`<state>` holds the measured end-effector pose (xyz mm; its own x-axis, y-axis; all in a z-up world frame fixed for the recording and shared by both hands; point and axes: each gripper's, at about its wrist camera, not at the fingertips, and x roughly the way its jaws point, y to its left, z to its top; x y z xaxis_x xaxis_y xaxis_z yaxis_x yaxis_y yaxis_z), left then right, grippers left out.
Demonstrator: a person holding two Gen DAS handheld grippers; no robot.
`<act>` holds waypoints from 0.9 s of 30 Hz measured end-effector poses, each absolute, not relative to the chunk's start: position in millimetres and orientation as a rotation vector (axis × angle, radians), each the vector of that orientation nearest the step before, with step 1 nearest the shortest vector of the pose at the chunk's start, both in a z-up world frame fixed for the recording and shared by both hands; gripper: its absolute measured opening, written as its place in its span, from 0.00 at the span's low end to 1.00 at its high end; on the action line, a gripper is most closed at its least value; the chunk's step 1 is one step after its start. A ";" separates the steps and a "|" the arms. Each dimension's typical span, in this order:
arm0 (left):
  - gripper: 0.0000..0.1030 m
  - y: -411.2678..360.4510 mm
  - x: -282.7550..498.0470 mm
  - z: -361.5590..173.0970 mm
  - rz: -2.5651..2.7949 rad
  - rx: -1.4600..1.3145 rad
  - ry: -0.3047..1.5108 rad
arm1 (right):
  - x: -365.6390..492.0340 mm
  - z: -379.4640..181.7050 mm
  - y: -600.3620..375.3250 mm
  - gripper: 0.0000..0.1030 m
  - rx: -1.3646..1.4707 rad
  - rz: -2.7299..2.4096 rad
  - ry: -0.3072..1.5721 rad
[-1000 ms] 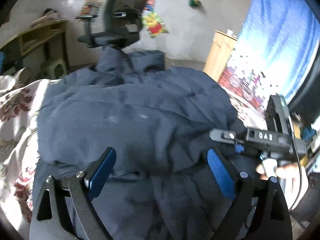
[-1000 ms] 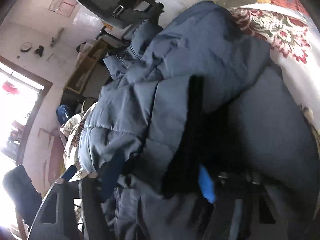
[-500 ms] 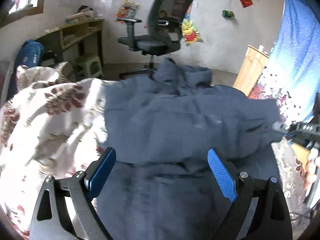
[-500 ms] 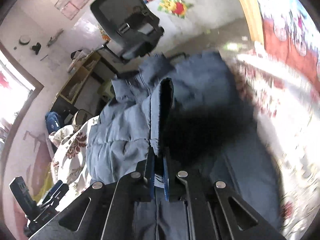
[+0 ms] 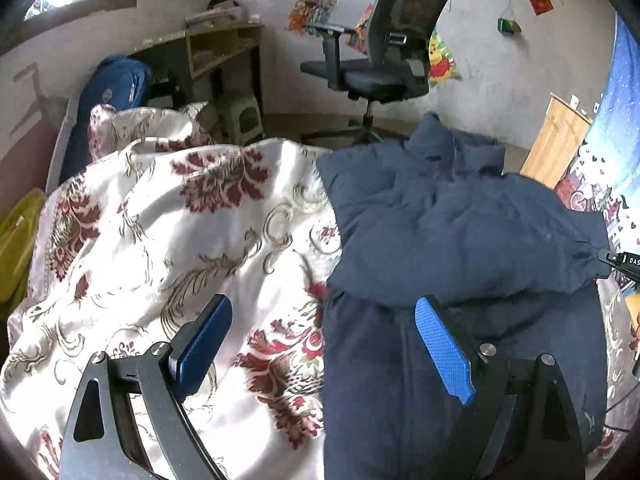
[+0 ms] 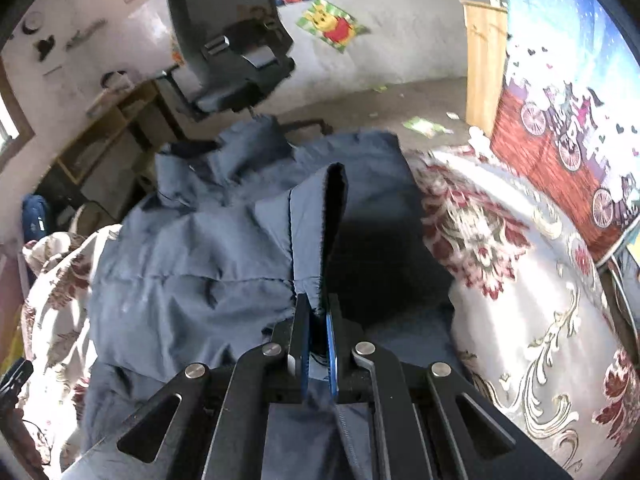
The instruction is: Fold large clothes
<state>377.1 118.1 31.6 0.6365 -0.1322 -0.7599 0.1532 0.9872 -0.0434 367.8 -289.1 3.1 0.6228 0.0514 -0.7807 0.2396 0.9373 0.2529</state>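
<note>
A large navy padded jacket [image 5: 460,240] lies on a bed with a white and maroon floral cover [image 5: 180,240], its collar towards the far side. One sleeve is folded across the body. My left gripper [image 5: 324,332] is open and empty, above the jacket's left edge. My right gripper [image 6: 318,312] is shut on the sleeve cuff [image 6: 316,232] and holds it lifted over the jacket [image 6: 192,264]. The right gripper's tip also shows at the right edge of the left wrist view [image 5: 620,258], at the sleeve end.
A black office chair [image 5: 384,52] stands beyond the bed, with a wooden desk [image 5: 208,48] and a green stool [image 5: 244,118] to its left. A wooden cabinet [image 6: 482,60] and a blue patterned curtain [image 6: 568,80] are at the right. A blue bag [image 5: 116,88] leans at the far left.
My right gripper closed on the sleeve cuff and pulled it up and to the right across the jacket. My left gripper drew back and left, staying open.
</note>
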 end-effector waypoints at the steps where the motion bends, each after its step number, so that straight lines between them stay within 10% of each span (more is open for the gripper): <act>1: 0.87 118.4 379.6 27.5 -0.160 0.030 0.875 | 367.0 -1.2 -289.0 0.07 0.339 -0.098 0.910; 6: 0.87 103.8 396.8 18.7 -0.199 0.024 0.887 | 366.0 1.4 -275.6 0.22 0.198 -0.086 0.917; 10: 0.87 69.6 418.7 17.8 -0.275 0.014 0.869 | 374.4 14.8 -261.9 0.53 0.107 -0.051 0.843; 27: 0.94 -46.4 479.6 -70.6 -0.391 0.255 0.907 | 425.3 -77.9 -220.1 0.61 -0.106 0.289 0.827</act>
<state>479.6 -46.4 -70.6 0.5527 -0.2204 -0.8037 0.4326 0.9001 0.0507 425.3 -220.1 -77.9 0.6401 0.2122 -0.7384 -0.2944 0.9555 0.0194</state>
